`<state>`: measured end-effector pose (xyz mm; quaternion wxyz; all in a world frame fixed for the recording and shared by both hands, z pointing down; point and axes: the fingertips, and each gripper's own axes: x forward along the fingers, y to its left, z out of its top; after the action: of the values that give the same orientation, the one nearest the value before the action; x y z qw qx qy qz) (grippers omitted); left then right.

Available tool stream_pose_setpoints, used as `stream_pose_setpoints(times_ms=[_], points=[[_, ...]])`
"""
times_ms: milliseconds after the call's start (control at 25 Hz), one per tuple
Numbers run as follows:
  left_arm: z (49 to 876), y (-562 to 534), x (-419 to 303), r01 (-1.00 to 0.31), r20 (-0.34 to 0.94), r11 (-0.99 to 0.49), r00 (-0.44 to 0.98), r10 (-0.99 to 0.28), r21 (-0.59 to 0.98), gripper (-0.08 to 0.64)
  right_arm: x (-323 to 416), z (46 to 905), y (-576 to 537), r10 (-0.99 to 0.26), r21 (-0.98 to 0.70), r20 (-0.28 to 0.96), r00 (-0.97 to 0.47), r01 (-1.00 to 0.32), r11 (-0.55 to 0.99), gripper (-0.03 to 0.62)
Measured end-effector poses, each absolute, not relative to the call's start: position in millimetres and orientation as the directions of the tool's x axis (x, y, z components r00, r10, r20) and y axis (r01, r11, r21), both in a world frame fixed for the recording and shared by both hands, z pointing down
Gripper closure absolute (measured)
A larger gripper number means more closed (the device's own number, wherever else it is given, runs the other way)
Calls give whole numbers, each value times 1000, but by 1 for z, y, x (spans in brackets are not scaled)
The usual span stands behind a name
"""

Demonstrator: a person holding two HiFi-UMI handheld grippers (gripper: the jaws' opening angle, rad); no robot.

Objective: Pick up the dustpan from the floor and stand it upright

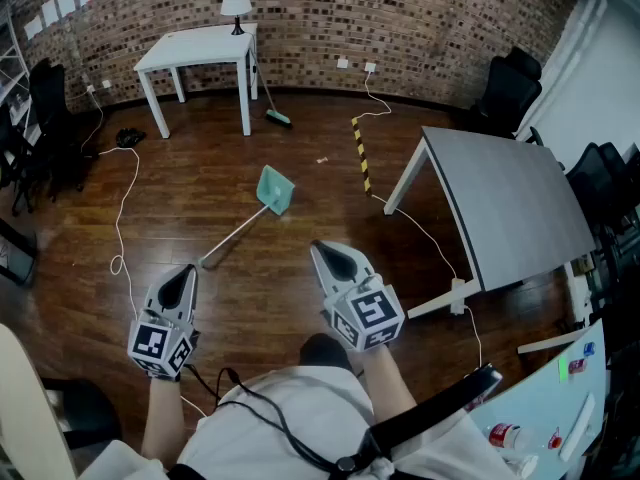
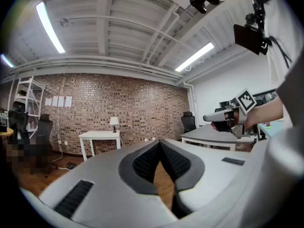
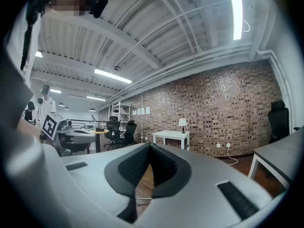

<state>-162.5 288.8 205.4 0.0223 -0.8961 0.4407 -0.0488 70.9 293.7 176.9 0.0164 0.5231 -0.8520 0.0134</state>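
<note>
A teal dustpan (image 1: 275, 190) lies on the wooden floor, its long pale handle (image 1: 232, 237) running down-left toward me. My left gripper (image 1: 186, 276) hangs just left of the handle's near end, held level, jaws shut and empty. My right gripper (image 1: 326, 251) hovers right of the handle, also shut with nothing in it. In the left gripper view the left gripper (image 2: 159, 143) points at the brick wall, with the right gripper (image 2: 214, 118) visible to its right. In the right gripper view the right gripper (image 3: 150, 147) has its pads meeting at the tip; the dustpan is hidden there.
A white table (image 1: 196, 48) with a lamp (image 1: 236, 5) stands at the far wall, a broom (image 1: 276, 118) beside it. A grey table (image 1: 510, 203) is at the right. Cables (image 1: 122, 218) run across the floor. Black office chairs (image 1: 40, 133) stand at the left.
</note>
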Motion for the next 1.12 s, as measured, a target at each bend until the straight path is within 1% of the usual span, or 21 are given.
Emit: stream_pose_setpoints(times_ms=[200,400,680,920,1120], points=[[214,270,-169,-785,92,-613,607,-790,-87,561,68,183,273,-895,-16,41,-444,-896,444,588],[231,228,-165,-785,126,-614,603,-788,-79,561,74,204,226,-891,-40,61,-449,-893,448,587],[234,115,-140,-796,168,-597,578,-799,-99,561,102,215,100,-884,-73,56,-464,-885,460,588],[221,-8,-100,-809,167,-582,564,-809,-85,561,143,211,-25,-872,-93,67,-485,-873,479,588],[213,-78,-76,-822,172,-562,542,-823,-96,560,177,208,-102,-875,-103,85,-477,-877,469,588]])
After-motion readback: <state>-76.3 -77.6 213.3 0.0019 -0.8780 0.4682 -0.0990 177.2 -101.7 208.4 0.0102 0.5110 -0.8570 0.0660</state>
